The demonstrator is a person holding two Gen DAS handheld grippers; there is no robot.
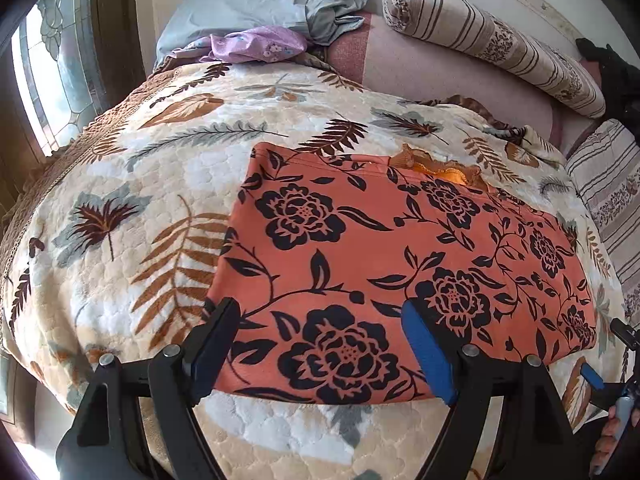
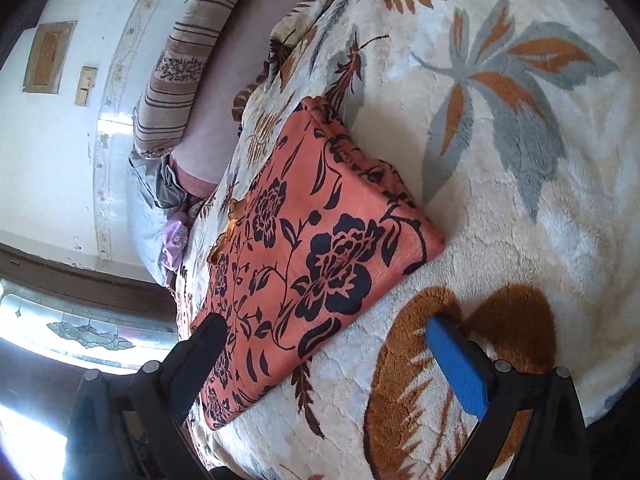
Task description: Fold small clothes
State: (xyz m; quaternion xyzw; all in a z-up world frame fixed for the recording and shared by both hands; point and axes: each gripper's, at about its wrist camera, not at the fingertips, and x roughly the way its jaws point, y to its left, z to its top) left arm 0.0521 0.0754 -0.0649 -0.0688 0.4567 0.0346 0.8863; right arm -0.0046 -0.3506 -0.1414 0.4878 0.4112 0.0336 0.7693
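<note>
An orange garment [image 1: 360,248] with black flowers lies folded flat in a rectangle on the leaf-patterned blanket [image 1: 140,184]. A frilly orange trim [image 1: 440,168] peeks out at its far edge. My left gripper [image 1: 320,340] is open and hovers over the garment's near edge, one finger at its left corner. In the right wrist view the same garment [image 2: 312,248] runs diagonally. My right gripper [image 2: 328,352] is open at its near end, the black finger [image 2: 204,344] over the cloth and the blue pad [image 2: 452,360] over the blanket [image 2: 520,200]. Neither gripper holds anything.
A grey pillow [image 1: 272,4], a crumpled purple cloth [image 1: 256,44] and a striped bolster [image 1: 492,40] lie at the far side of the bed. A second striped cushion [image 1: 612,200] is at the right. A window [image 1: 44,80] is at the left. A hand [image 1: 612,432] shows at the lower right.
</note>
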